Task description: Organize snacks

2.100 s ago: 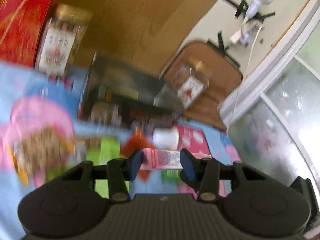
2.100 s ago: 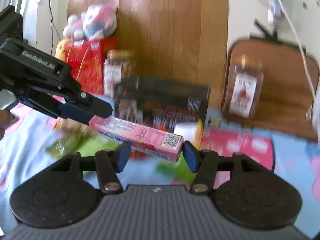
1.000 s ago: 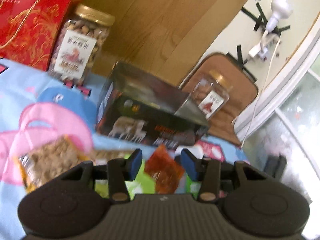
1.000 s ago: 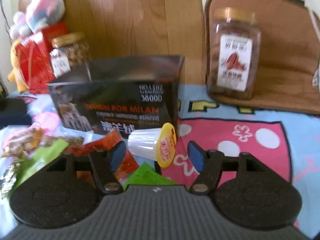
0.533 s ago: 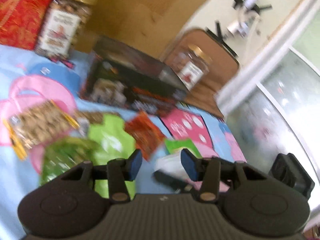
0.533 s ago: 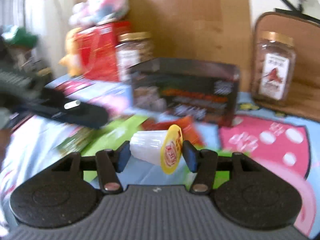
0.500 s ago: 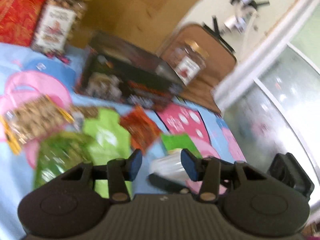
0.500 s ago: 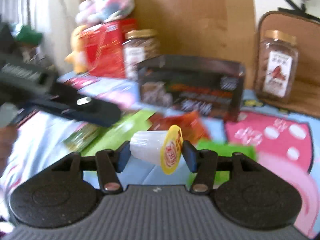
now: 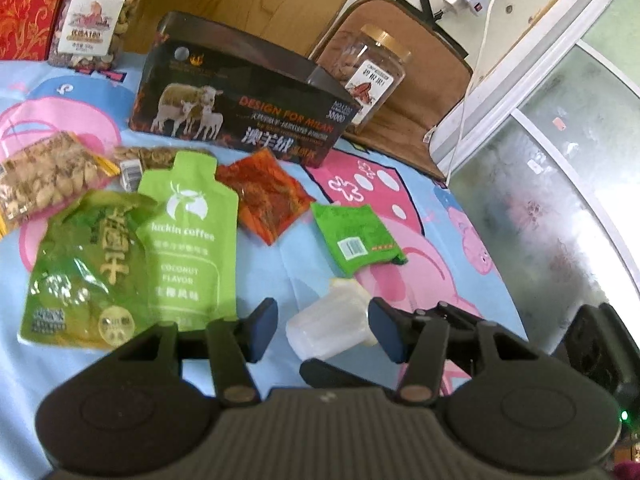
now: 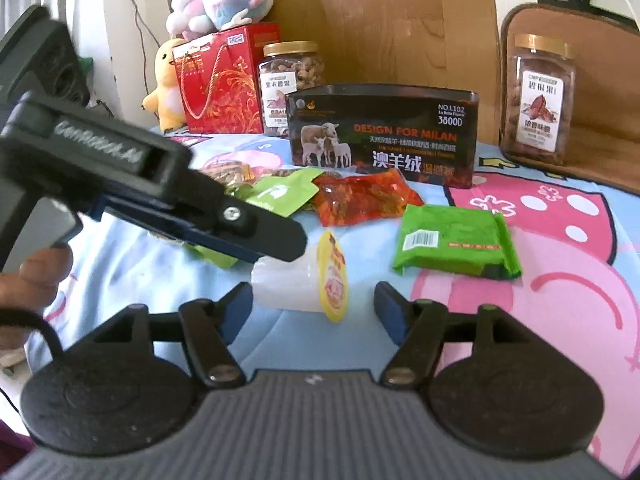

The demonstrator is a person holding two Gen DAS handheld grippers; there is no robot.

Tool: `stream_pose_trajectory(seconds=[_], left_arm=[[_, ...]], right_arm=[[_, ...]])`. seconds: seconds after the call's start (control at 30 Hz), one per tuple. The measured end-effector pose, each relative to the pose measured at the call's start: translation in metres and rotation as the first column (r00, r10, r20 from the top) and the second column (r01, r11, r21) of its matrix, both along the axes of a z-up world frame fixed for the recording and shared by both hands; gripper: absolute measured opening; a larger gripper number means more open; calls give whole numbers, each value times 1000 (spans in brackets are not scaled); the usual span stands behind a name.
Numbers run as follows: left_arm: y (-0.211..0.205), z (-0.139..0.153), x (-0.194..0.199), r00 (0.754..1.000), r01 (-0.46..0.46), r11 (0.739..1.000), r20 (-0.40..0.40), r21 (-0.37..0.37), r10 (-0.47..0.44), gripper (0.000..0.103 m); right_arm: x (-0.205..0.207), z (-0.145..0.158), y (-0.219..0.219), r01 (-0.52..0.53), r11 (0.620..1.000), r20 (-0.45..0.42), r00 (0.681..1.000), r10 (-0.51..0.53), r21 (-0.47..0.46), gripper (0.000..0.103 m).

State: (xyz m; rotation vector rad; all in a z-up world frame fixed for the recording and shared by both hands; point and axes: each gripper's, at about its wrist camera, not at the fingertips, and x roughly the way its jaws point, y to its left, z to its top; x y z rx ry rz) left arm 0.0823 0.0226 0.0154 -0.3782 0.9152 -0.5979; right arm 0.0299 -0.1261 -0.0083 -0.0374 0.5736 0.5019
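Jelly cup [image 10: 298, 286]: light, slick, crushable; take across its ribbed wall; left gripper [image 9: 322, 330] and right gripper [image 10: 313, 307] both released, straddling it.

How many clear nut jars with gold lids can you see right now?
2. One nut jar stands at the back left, beside the red gift box; the other jar stands at the back right on the brown cushion. More could be hidden behind the black box.

1. The red gift box [image 9: 24, 8] is cut off by the top left edge of the left wrist view
2. The left gripper [image 10: 276, 240] hides part of the jelly cup [image 10: 304, 280]
3. The hand [image 10: 28, 280] is cropped at the left edge
4. The small print on the nut jar [image 10: 290, 84] is too small to read
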Motion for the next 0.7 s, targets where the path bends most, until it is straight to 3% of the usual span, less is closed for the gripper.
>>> stream_pose_trajectory(seconds=[0.13, 0.17, 0.23, 0.33, 0.53, 0.7], left_arm=[[-3, -6, -3, 1000, 15, 1000, -23, -13, -15, 49], [-3, -7, -4, 999, 22, 1000, -28, -15, -22, 48], [-3, -9, -7, 999, 24, 1000, -27, -16, -24, 45], [-2, -5, -7, 1000, 20, 1000, -15, -16, -21, 40], [3, 30, 21, 996, -9, 1000, 92, -6, 10, 38], [13, 60, 70, 982, -90, 996, 163, -24, 93, 39]], right_arm=[[-5, 0, 1, -5, 1000, 20, 1000, 5, -16, 68], [-6, 0, 1, -6, 1000, 17, 1000, 6, -19, 67], [-6, -1, 2, -19, 1000, 2, 1000, 19, -13, 53], [-9, 0, 4, -11, 1000, 15, 1000, 11, -26, 53], [13, 20, 11, 21, 999, 109, 994, -19, -24, 53], [67, 48, 21, 47, 999, 212, 976, -50, 15, 52]])
